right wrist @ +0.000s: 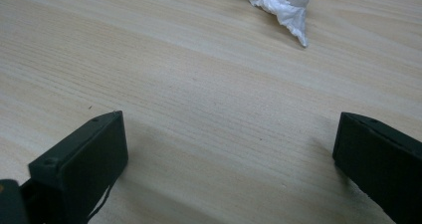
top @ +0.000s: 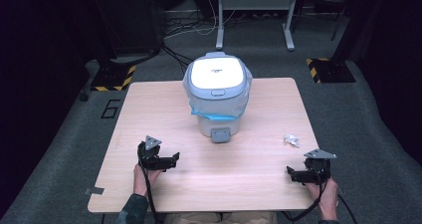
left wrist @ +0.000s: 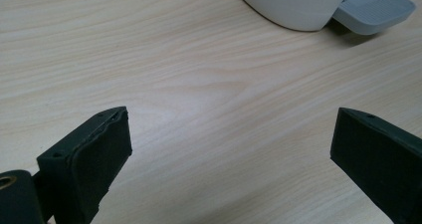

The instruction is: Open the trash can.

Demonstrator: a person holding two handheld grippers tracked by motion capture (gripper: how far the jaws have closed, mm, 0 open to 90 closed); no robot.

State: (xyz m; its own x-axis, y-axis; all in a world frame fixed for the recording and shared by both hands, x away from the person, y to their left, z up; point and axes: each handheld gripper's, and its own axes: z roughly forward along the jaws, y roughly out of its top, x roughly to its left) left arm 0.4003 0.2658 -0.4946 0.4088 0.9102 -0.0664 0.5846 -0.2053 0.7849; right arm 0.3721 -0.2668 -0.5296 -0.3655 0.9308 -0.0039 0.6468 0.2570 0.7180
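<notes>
The tissue wad (top: 291, 140) lies on the bench (top: 164, 114), right side, between the bin (top: 218, 92) and the right hand-held gripper (top: 300, 173), nearer the gripper. In the right gripper view the wad (right wrist: 286, 0) sits ahead of the jaws and a bit off to their right, apart from both.

Right hand-held gripper: jaws wide apart, nothing in them, low over the wood. Left hand-held gripper (top: 166, 160): jaws apart too, empty, resting near the front-left of the bench; in its own view the bin base (left wrist: 293, 5) and grey pedal (left wrist: 374, 10) sit ahead.

Likely step: pick up the wad w/ the right, get the lid open, drop it in.

How to do it well, as I judge it:
- Swing the right gripper so the wad sits centred between the jaws before closing; as it stands it's off-axis.
- Come in low, jaws near the wood; the wad is light and crumpled, so a glancing touch will prob. push it away.
- Close gently but fully; soft paper compresses.
- Left is best placed for the pedal or the lid button (top: 218, 91); press straight down so the bin doesn't slide.
- Bag liner (top: 219, 115) hangs over the rim: keep clear of it.
</notes>
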